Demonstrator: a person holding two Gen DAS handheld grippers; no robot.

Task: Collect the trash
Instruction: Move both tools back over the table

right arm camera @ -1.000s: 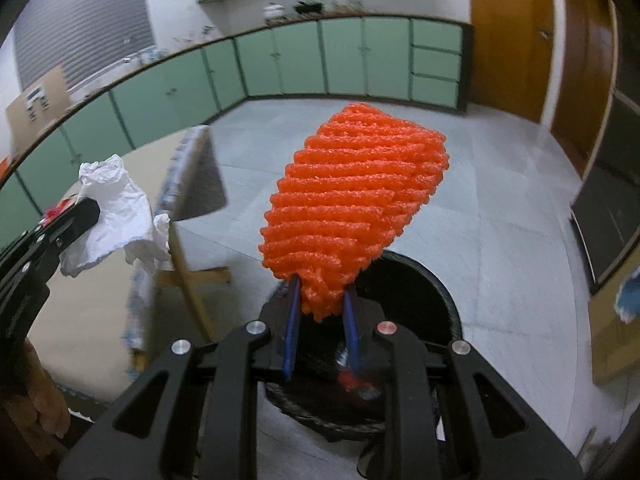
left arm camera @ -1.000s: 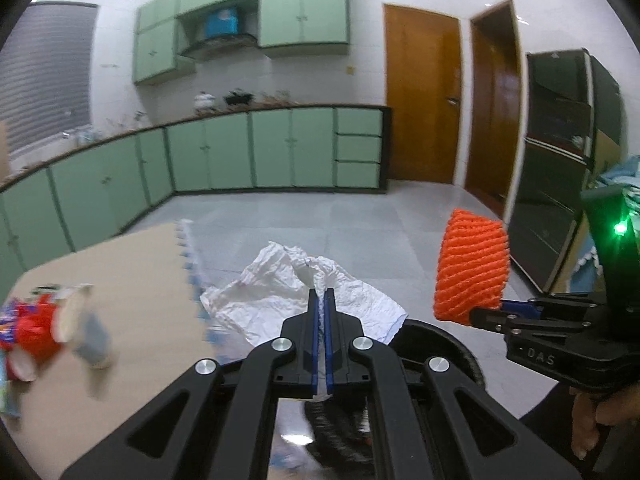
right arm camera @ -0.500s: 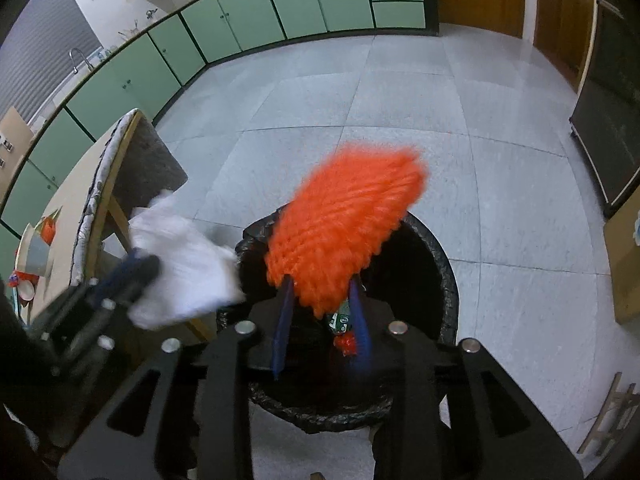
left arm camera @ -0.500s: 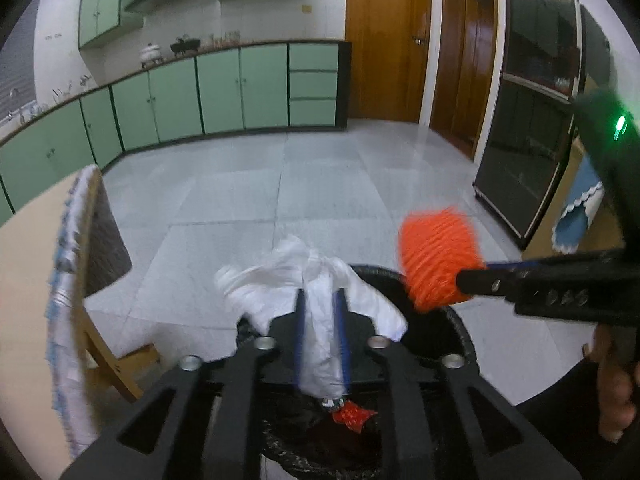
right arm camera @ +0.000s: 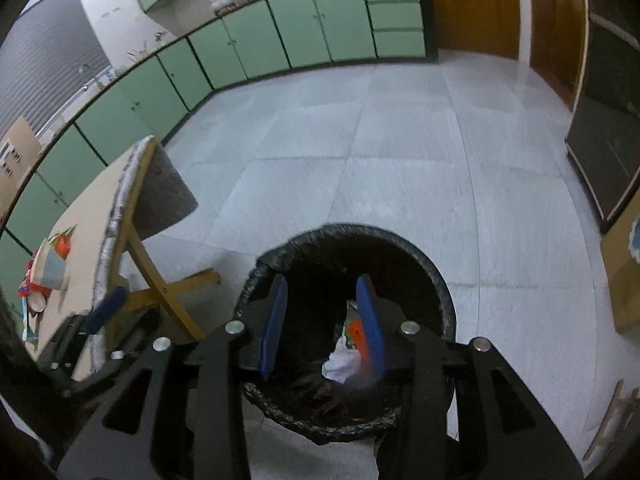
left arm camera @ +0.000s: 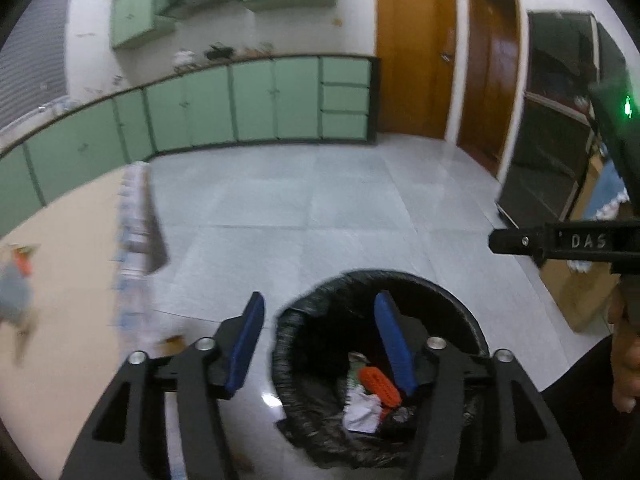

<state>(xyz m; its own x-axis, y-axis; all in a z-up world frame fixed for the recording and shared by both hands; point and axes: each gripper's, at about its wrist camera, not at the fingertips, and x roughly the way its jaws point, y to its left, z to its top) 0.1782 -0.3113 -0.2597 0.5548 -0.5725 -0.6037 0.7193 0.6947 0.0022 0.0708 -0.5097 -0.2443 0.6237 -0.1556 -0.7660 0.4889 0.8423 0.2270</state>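
Note:
A black lined trash bin (left arm camera: 460, 312) stands on the floor below both grippers; it also shows in the right wrist view (right arm camera: 436, 280). Inside lie the white crumpled paper (left arm camera: 362, 414) and the orange foam net (left arm camera: 380, 386), seen too in the right wrist view as paper (right arm camera: 340, 362) and net (right arm camera: 354, 330). My left gripper (left arm camera: 320, 344) is open and empty over the bin's left rim. My right gripper (right arm camera: 322, 320) is open and empty above the bin. More trash (right arm camera: 46, 268) lies on the wooden table (right arm camera: 86, 216) at left.
The table's edge (left arm camera: 132, 240) and its wooden legs (right arm camera: 160, 280) stand just left of the bin. Green cabinets (left arm camera: 240, 100) line the far wall, wooden doors (left arm camera: 412, 52) and a dark shelf unit (left arm camera: 556, 140) are at right. Grey tiled floor (right arm camera: 400, 160) surrounds the bin.
Both grippers opened and let go: the white paper and the orange foam net dropped into the bin. Both views have tilted up slightly.

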